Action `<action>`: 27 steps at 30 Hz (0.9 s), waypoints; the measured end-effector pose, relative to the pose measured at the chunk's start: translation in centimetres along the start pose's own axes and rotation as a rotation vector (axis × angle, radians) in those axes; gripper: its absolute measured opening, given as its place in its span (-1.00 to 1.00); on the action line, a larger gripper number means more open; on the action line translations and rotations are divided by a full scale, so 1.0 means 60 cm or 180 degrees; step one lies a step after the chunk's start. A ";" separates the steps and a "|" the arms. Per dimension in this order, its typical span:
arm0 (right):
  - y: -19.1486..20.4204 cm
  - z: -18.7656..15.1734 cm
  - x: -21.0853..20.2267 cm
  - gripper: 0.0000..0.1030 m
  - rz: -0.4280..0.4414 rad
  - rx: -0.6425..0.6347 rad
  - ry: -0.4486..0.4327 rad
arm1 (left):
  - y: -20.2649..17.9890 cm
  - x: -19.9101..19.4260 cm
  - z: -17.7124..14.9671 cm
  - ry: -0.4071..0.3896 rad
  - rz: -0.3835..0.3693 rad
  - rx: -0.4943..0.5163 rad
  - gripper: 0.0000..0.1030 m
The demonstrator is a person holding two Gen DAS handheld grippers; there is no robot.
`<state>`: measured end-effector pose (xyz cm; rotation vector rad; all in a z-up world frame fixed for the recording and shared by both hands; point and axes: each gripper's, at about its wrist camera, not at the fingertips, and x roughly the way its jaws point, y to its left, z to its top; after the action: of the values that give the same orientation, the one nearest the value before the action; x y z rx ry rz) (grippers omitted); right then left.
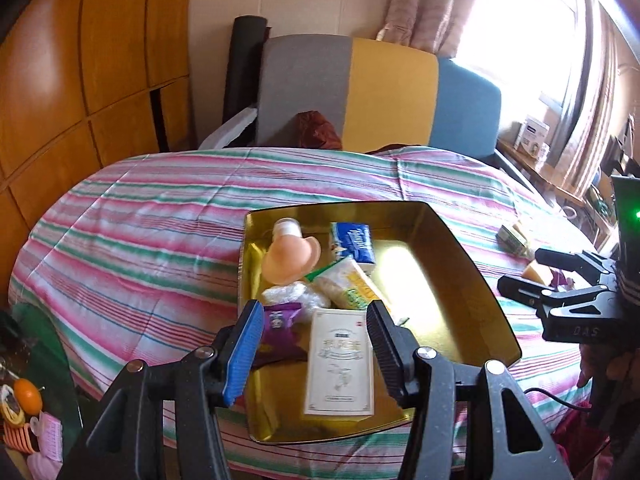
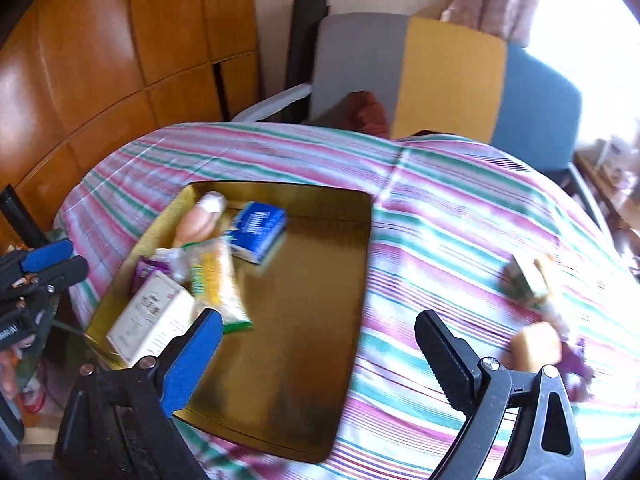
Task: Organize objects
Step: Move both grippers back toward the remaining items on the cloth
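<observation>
A gold tin tray (image 1: 452, 280) lies on the striped cloth. It holds a peach bottle (image 1: 290, 258), a blue tissue pack (image 1: 354, 242), a yellow-green snack pack (image 1: 350, 284), a white box (image 1: 340, 364) and a purple packet (image 1: 280, 326). My left gripper (image 1: 314, 332) hovers open above the tray's near end, with the white box lying below its fingers. My right gripper (image 2: 320, 344) stands wide open over the tray's (image 2: 304, 320) bare near right part, holding nothing. On the cloth to its right lie a green-white carton (image 2: 524, 276), a yellow block (image 2: 536, 344) and a purple packet (image 2: 576, 360).
A chair (image 1: 380, 92) with a grey, yellow and blue back stands behind the table. Wooden cupboards (image 1: 80, 80) fill the left. An orange (image 1: 28, 400) and small items sit low at the left. A person's hand (image 1: 592, 372) holds the right gripper (image 1: 532, 280).
</observation>
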<state>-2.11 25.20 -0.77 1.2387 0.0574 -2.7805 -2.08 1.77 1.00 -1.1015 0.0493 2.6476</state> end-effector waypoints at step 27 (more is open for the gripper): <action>-0.457 -0.135 -0.079 1.00 -0.1173 0.2300 -0.0446 | -0.184 0.046 0.000 0.0330 -0.0422 0.0631 0.05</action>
<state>4.22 53.43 -2.80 1.2310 -0.8878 -3.3396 -1.07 13.02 -0.12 -1.1327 0.2448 2.4082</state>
